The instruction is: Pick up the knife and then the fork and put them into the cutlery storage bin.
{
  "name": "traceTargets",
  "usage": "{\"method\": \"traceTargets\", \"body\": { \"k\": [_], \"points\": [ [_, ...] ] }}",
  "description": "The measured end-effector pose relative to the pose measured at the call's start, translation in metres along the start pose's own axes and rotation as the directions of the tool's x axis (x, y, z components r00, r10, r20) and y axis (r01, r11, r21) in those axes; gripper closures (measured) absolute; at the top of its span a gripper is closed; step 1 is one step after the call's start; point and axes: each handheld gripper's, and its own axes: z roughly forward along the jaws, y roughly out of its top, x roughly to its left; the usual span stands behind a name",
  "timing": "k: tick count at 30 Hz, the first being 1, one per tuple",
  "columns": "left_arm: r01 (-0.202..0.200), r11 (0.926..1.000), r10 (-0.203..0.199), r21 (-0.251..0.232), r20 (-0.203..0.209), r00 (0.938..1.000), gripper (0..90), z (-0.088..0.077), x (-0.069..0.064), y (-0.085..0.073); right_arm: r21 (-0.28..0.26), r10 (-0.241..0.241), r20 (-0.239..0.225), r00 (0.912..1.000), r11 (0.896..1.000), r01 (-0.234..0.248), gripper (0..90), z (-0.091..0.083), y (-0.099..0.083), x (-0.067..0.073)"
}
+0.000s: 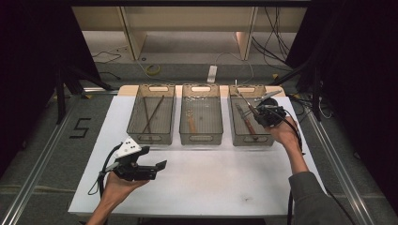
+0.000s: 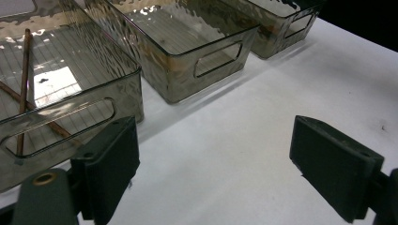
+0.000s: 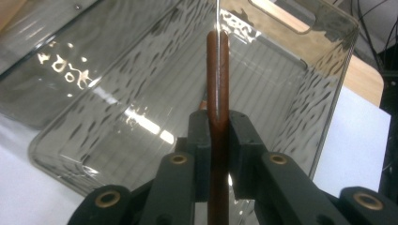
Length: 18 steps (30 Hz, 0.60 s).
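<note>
so the right gripper (image 1: pixel 261 114) was clamped on a piece of cutlery with a brown handle (image 3: pixel 218 89), hanging over the right-hand bin (image 1: pixel 233 123) of the three smoked-plastic bins on the white table (image 1: pixel 225 183). in the right gripper view the jaws were squeezed in on both sides of that handle, with the shiny metal part running up and away over the bin floor. from the high view it looked like a knife or something similar with the metal end poking up toward the back of the bin, but it was too small for me to say which.

my guess on handling: it was light and stiff, no flex to worry about, and not fragile. the handle looked like smooth wood or wood-look plastic with a rounded profile, so it could roll or swivel between flat pads if the grip went loose. the grip sat on the handle, which seemed like the right spot, since the metal end would be thinner and more slippery. the long metal end sticking out past the jaws could clip the bin wall, so i'd have kept it clear of the rim.

another utensil (image 1: pixel 248 123) with a brown handle was already lying in that same bin. the middle bin (image 1: pixel 201 138) had one too, and the left bin (image 1: pixel 151 138) held what looked like chopsticks (image 2: pixel 23 89).

the left gripper (image 1: pixel 157 167) sat low over bare table in front of the bins, jaws wide apart with nothing between them.
</note>
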Motion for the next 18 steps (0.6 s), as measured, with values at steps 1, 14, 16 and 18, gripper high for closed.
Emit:
{"method": "traceTargets", "body": {
  "k": [1,14,16,18],
  "points": [
    [0.000,1.0000,0.000,0.000,0.001,1.0000,15.5,0.000,0.000,0.000,0.006,0.005,0.001,1.0000,1.000,-0.005,81.2,0.001,0.000,-0.001],
    [0.002,1.0000,-0.002,-0.009,0.000,1.0000,15.5,-0.002,0.000,-0.001,0.053,0.063,-0.004,0.9980,0.997,-0.063,81.2,0.014,0.001,-0.008],
    [0.003,0.9999,-0.003,-0.011,0.003,1.0000,15.5,-0.002,0.000,-0.001,0.058,0.069,-0.003,0.9976,0.996,-0.068,81.2,0.016,0.001,-0.008],
    [0.001,0.9999,-0.001,-0.013,0.002,1.0000,15.5,-0.002,0.000,-0.001,0.064,0.075,-0.007,0.9971,0.995,-0.075,81.2,0.017,0.002,-0.008]
  ]
}}
